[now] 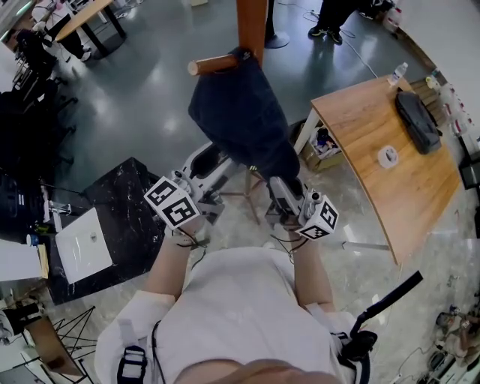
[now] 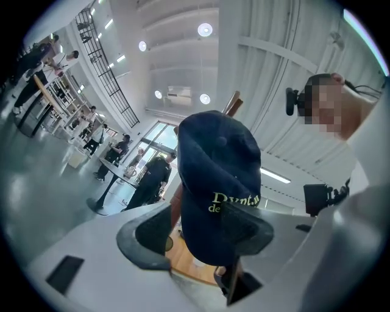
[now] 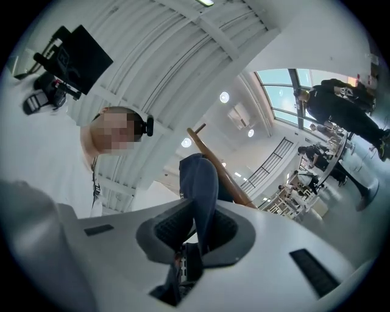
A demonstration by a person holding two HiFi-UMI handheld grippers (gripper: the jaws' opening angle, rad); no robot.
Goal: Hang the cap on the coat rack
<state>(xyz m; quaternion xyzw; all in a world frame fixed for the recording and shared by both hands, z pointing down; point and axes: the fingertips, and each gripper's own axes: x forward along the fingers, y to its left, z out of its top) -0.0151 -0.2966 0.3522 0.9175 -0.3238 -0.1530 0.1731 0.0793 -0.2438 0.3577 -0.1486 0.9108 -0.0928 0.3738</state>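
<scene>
A dark navy cap (image 1: 240, 112) with yellow lettering hangs by its crown over a wooden peg (image 1: 214, 65) of the coat rack post (image 1: 251, 22), straight ahead in the head view. My right gripper (image 1: 285, 187) is under the cap's lower right edge. In the right gripper view it (image 3: 195, 228) is shut on a fold of the cap (image 3: 201, 183). My left gripper (image 1: 212, 157) sits at the lower left edge. In the left gripper view its jaws (image 2: 195, 234) stand apart, and the cap (image 2: 216, 170) rests against the right pad (image 2: 247, 228) only.
A wooden table (image 1: 390, 187) stands at the right with a black case (image 1: 418, 120), a tape roll (image 1: 388, 156) and a bottle (image 1: 397, 73). A box (image 1: 322, 146) sits under its near corner. A black marbled block (image 1: 127, 217) with a white sheet (image 1: 82, 244) is at the left.
</scene>
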